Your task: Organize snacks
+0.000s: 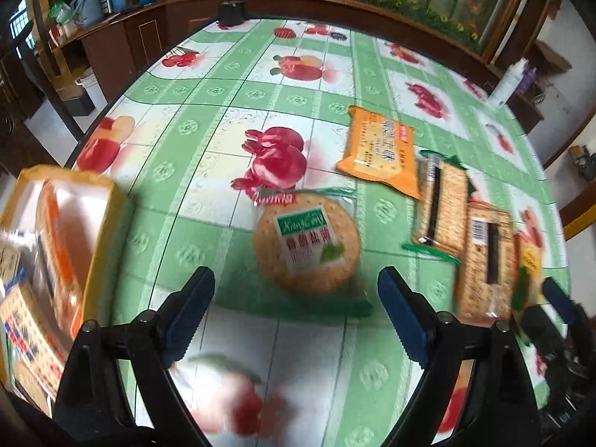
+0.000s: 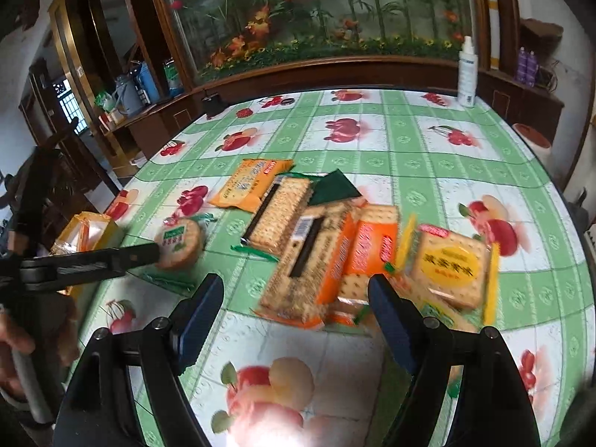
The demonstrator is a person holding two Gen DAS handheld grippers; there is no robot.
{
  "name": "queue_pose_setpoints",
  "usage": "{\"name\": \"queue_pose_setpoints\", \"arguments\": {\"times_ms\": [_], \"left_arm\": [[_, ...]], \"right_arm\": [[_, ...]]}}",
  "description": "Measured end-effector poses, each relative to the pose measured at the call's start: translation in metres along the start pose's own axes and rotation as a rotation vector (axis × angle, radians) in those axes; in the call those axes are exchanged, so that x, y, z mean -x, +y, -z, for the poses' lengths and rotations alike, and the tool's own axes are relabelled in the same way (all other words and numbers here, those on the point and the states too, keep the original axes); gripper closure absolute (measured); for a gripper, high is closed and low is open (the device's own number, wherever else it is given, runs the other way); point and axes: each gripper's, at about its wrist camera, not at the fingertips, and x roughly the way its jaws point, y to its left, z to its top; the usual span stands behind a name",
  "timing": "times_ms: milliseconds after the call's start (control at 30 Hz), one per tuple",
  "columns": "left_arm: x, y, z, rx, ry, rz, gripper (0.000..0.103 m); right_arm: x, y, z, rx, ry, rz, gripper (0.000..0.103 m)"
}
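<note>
My left gripper (image 1: pixel 296 313) is open just above the table, empty. A round cracker pack (image 1: pixel 307 246) with a green label lies just ahead of its fingertips, apart from them. My right gripper (image 2: pixel 296 313) is open too, empty, at the near edge of a heap of snacks: a seeded cracker pack (image 2: pixel 309 260), an orange pack (image 2: pixel 368 249) and a yellow-labelled pack (image 2: pixel 450 264). In the right wrist view, a finger (image 2: pixel 141 255) of the left gripper reaches to the round pack (image 2: pixel 178 242).
An open yellow bag (image 1: pixel 56 223) holding snack packs stands at the table's left edge. Further back lie an orange pack (image 1: pixel 380 149) and a long cracker pack (image 2: pixel 279 212). A white spray bottle (image 2: pixel 467 70) stands at the far right. A wooden cabinet runs behind the table.
</note>
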Motion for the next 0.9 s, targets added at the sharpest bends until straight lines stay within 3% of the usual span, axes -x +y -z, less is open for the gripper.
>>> {"name": "queue_pose_setpoints", "arguments": {"times_ms": [300,467,533,567,733,900], "left_arm": [[-0.042,-0.006,-0.02,0.015,0.115,0.06,0.011],[-0.045,-0.013,-0.02,-0.032,0.083,-0.003,0.011],[-0.046,-0.011,-0.019,-0.042,0.07,-0.049,0.015],[-0.045,-0.01,-0.017,-0.054,0.054,-0.061,0.023],[-0.039,0.006,-0.012,-0.047,0.057,-0.078,0.026],[-0.035,0.021,-0.006,-0.029,0.063,-0.088,0.026]], "right_arm": [[-0.017,0.005,-0.029,0.019,0.006,-0.014,0.021],[-0.028,0.01,-0.045,0.039,0.017,-0.012,0.021],[-0.036,0.014,-0.059,0.043,0.02,-0.011,0.021],[-0.04,0.015,-0.065,0.039,0.025,-0.016,0.021],[-0.084,0.03,-0.099,-0.001,0.119,-0.065,0.02],[-0.134,0.051,-0.116,-0.003,0.223,-0.038,0.02]]}}
